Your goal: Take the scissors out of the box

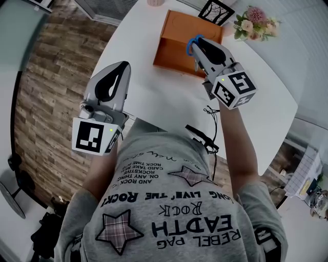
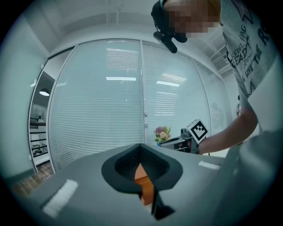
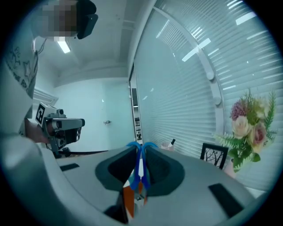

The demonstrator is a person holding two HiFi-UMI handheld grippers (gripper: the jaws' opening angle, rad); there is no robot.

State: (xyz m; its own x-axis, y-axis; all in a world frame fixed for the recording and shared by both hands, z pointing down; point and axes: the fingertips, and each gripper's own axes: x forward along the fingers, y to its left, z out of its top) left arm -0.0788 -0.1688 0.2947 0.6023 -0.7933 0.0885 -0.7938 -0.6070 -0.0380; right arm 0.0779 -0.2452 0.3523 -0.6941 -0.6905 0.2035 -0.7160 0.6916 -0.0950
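Head view: a white table point(image 1: 154, 102) curves round at its near edge by the person's chest. Wood floor point(image 1: 46, 92) lies open to the left. An orange box point(image 1: 174, 60) stands toward the far edge, with a picture frame point(image 1: 215, 11) and flowers point(image 1: 253, 23) just behind it. Bare tabletop lies on its near and left sides. The right gripper point(image 1: 197, 43) hangs over the box's right part, clamped on blue-handled scissors point(image 1: 190, 47). Only the handle loops show here. The left gripper point(image 1: 124, 65) hovers over the table's left edge, well apart from the box.

Left gripper view: its jaws meet at the tips with nothing between them. A sliver of orange shows through the gap below.

Right gripper view: the jaws pinch the scissors on edge. The long axis runs top to bottom in the picture, with the loops uppermost at the jaw tips. Whether the blade end hangs down or lies back along the jaws cannot be told. Open air lies ahead, toward window blinds point(image 3: 185, 88).
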